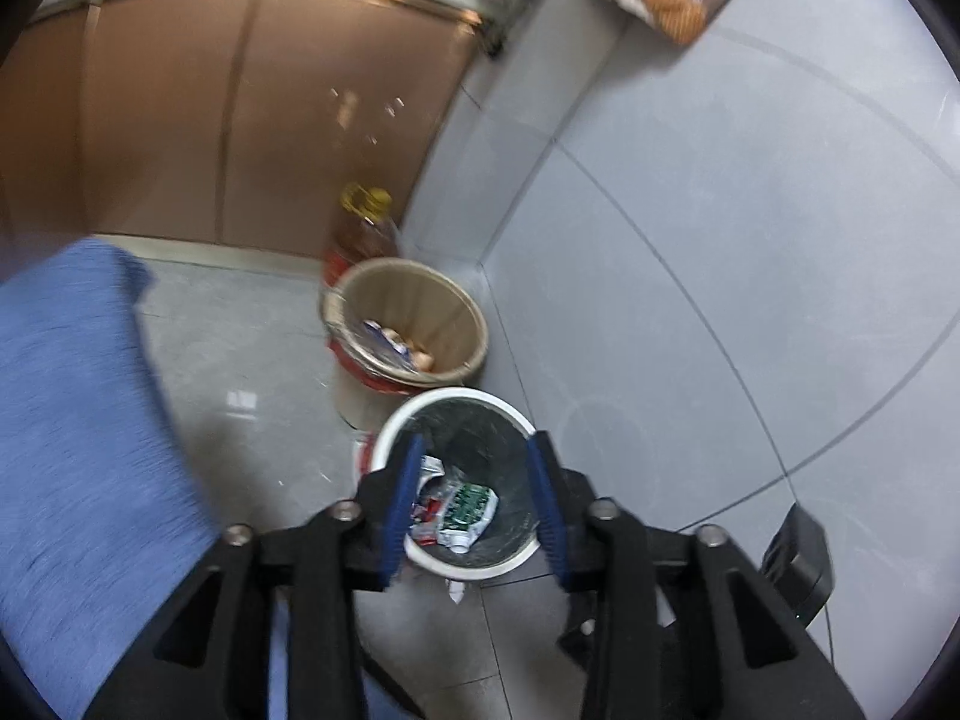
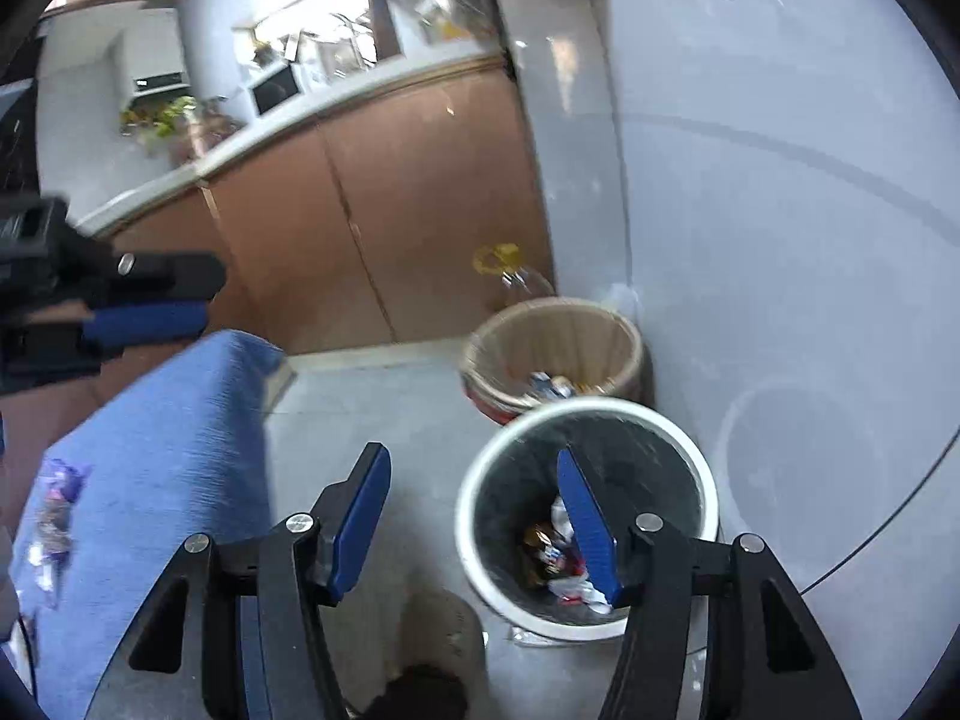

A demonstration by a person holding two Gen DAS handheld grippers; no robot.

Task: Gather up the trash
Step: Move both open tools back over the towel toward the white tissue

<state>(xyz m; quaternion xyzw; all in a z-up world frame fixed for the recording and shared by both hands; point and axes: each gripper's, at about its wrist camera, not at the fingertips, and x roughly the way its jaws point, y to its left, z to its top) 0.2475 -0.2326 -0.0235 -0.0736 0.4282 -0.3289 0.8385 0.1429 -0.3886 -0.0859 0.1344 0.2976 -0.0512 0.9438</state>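
Observation:
A white-rimmed bin (image 1: 468, 571) with a black liner stands on the floor by the wall and holds crumpled wrappers (image 1: 468, 507). My left gripper (image 1: 475, 441) hovers above it, jaws open, nothing between the blue pads. In the right wrist view the same bin (image 2: 594, 405) sits low right with wrappers (image 2: 558, 558) inside. My right gripper (image 2: 471, 453) is open and empty, its right finger over the bin and its left over the floor. One left-gripper finger (image 2: 150, 318) shows at the far left. More wrappers (image 2: 54, 516) lie on a blue cloth (image 2: 162, 450).
A beige bin (image 1: 414, 318) with scraps stands just behind the white one, and an oil bottle (image 1: 366, 228) with a yellow cap behind that. Brown cabinet doors (image 1: 180, 120) close the back. The grey wall (image 1: 720, 240) runs along the right. A black device (image 1: 798, 564) sits low right.

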